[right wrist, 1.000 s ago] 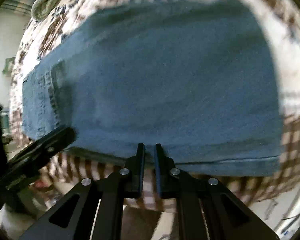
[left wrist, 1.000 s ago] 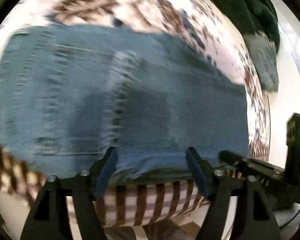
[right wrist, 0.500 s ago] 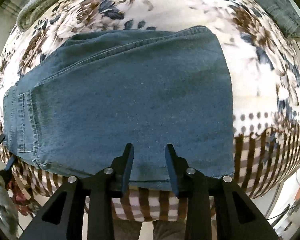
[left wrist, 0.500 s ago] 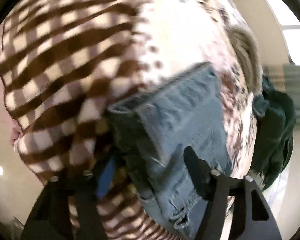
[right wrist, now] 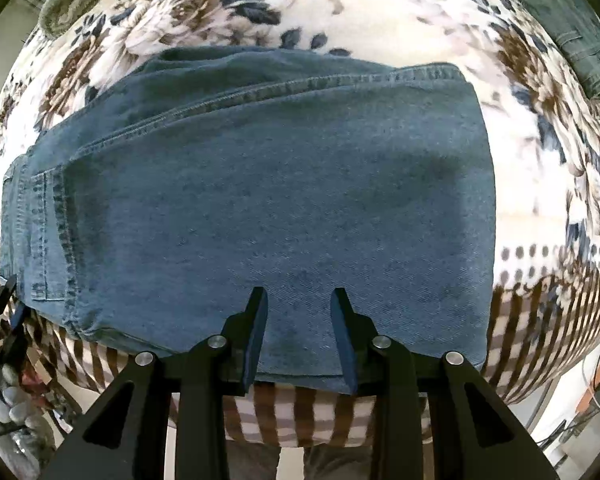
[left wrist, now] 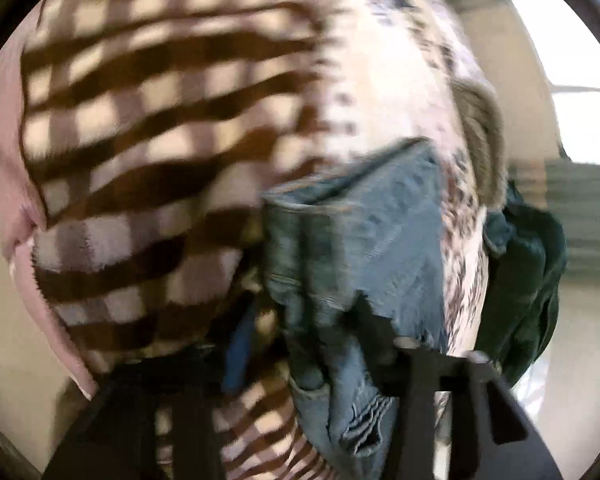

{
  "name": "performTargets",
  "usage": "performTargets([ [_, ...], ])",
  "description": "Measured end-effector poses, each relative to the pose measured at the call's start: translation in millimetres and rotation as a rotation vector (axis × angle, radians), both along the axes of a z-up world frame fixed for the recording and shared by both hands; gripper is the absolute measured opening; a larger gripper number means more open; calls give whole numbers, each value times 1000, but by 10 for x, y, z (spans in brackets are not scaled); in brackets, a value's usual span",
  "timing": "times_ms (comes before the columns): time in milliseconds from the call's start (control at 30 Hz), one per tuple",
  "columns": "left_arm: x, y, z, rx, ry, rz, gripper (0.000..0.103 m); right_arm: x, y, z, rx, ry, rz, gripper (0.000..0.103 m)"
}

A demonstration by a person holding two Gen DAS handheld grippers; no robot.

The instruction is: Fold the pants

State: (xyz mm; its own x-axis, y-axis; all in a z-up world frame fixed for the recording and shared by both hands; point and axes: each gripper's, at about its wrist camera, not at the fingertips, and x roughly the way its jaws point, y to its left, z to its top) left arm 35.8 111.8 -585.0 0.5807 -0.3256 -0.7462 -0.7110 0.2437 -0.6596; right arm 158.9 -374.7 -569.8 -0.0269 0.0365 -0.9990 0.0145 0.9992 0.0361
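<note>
**Inspector:** Tongs first. State of each?

**Onlooker:** The right gripper points straight down at the pants. Its jaws have just been opening and now stand partly open, with nothing pinched. Flat denim shows in the gap between the 2 pads. The left gripper has just been closing from wide and then eased a little. A bunched end of denim lies between its jaws. That view is blurred, but the blue pad looks clear of the cloth, so I record no grip.

**Inspector:** Position of the pants?

**Onlooker:** They are already folded to 1 leg's width and lie flat on the patterned blanket. Seen from the right gripper, their long axis runs side to side, with the pocket and waist end at the left and a folded end at the right.

**Inspector:** Which gripper stands where?

**Onlooker:** The right is at the pants' near long edge, about midway along it. The left is at the waist end, so it is nearer that short edge.

**Inspector:** Consequence?

**Onlooker:** In my judgement the next fold runs along the long axis. The left would carry the waist end toward the far fold, and the right would hold the middle.
</note>
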Motion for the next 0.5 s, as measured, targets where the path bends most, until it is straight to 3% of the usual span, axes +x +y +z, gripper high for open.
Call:
performTargets([
  [67, 18, 43, -62, -19, -15, 30, 59, 67, 65, -40, 2, 4, -6, 35],
  [200, 179, 60, -29, 45, -21, 12, 57, 137, 99, -56, 1, -2, 0, 35],
  [233, 245, 41, 30, 82, -26, 8, 57, 143, 80, -51, 2, -3, 0, 35],
  [267, 292, 9, 137, 139, -30, -1, 49, 156, 43, -41, 1, -5, -2, 35],
  [300, 341, -27, 260, 197, -48, -22, 34, 162, 21, -39, 1, -5, -4, 35],
  [400, 449, -201, 581, 328, -118, -93, 33, 181, -48, -44, 2, -5, -12, 35],
  [500, 667, -230, 522, 302, -138, -131, 36, 183, -82, -101, 3, 4, -10, 35],
])
